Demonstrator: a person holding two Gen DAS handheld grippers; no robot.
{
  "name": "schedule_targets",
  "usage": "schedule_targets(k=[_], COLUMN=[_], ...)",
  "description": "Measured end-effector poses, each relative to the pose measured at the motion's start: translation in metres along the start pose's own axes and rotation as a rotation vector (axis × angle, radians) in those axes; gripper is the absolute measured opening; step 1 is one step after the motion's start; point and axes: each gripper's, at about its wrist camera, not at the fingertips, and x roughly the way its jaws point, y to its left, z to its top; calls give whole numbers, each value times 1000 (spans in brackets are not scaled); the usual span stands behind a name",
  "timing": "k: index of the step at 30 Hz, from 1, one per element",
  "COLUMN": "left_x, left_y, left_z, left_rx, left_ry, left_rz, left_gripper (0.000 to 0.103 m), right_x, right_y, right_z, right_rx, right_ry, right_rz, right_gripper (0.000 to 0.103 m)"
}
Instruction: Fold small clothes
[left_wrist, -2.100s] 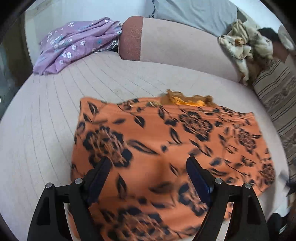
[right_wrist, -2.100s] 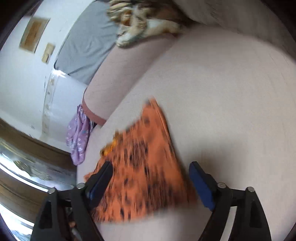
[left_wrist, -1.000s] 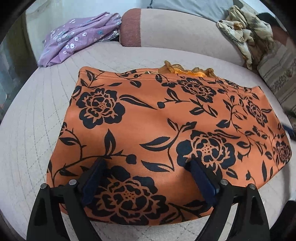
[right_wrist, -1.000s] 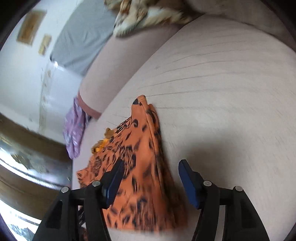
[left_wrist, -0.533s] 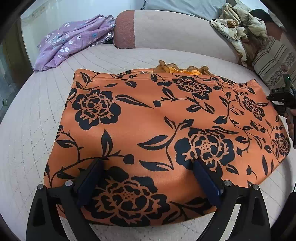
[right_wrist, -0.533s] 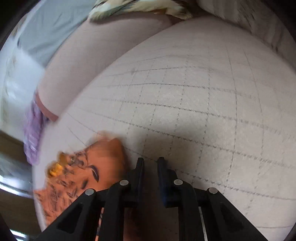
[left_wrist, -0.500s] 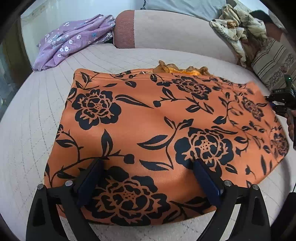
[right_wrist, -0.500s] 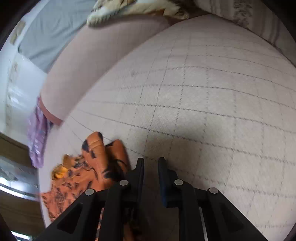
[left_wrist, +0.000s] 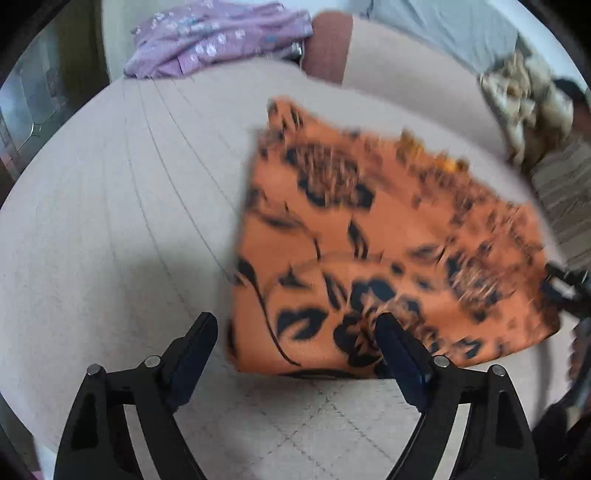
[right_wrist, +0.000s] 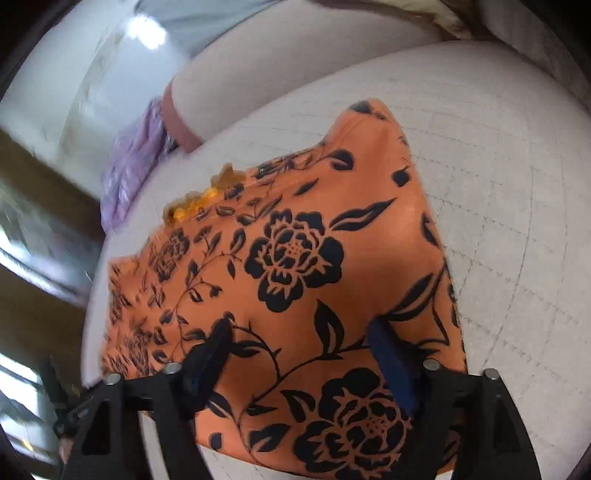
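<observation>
Lying flat on a quilted beige sofa seat (left_wrist: 110, 206), an orange garment with a black floral print (right_wrist: 295, 280) fills most of the right wrist view. The right claw (right_wrist: 299, 350) hovers over its near end, jaws apart after just opening, the cloth beneath them but not pinched. The left claw (left_wrist: 295, 343) stands wide, having just narrowed slightly; in the blurred left wrist view its left finger is over bare cushion and its right finger over the garment's near corner, gripping nothing. A yellow-orange frill (right_wrist: 207, 195) peeks from the garment's far edge. A lilac flowered cloth (left_wrist: 218, 37) lies at the sofa's far end beside the armrest (left_wrist: 328, 48).
</observation>
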Motion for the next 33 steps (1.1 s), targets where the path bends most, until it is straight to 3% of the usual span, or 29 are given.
schedule_targets(k=[2, 5, 8, 9, 12, 16, 18, 20, 23, 27, 29, 31, 32, 33], left_x=[-10, 10, 49, 64, 102, 107, 93, 74, 33, -19, -34, -43, -44, -48], left_y=[4, 17, 25, 28, 41, 58, 60, 60, 57, 29, 16, 5, 1, -3], left_z=[18, 56, 100, 114, 145, 165, 160, 150, 120, 69, 43, 17, 8, -7], left_rx=[22, 25, 24, 19, 1, -80, -69, -73, -70, -11, 18, 30, 25, 19], left_ry=[-52, -24, 53, 83, 105, 68, 14, -28, -88, -169, -175, -167, -148, -127], left_rz=[-11, -10, -3, -7, 81, 112, 189, 187, 123, 44, 8, -28, -40, -61], left_gripper=[88, 87, 66, 65, 65, 67, 66, 66, 67, 79, 80, 80, 80, 80], right_x=[-4, -2, -1, -2, -1, 3, 3, 2, -4, -31, -43, -37, -33, -38], right_y=[4, 11, 13, 13, 0, 1, 0, -1, -1, 9, 11, -5, -19, -23], right_z=[2, -2, -3, -4, -4, -2, -2, -2, -3, -16, -29, -41, -48, -51], right_rx=[-23, -59, -44, -39, -45, -27, -23, -13, 28, 55, 46, 93, 133, 153], right_ry=[0, 12, 2, -2, -4, -2, -2, -5, -13, -68, -100, -45, -16, -40], right_rz=[-15, -39, -29, -21, -6, 4, 7, 10, 14, 30, 40, -10, -30, -11], right_gripper=[77, 78, 78, 78, 78, 78, 78, 78, 78, 78, 82, 84, 78, 77])
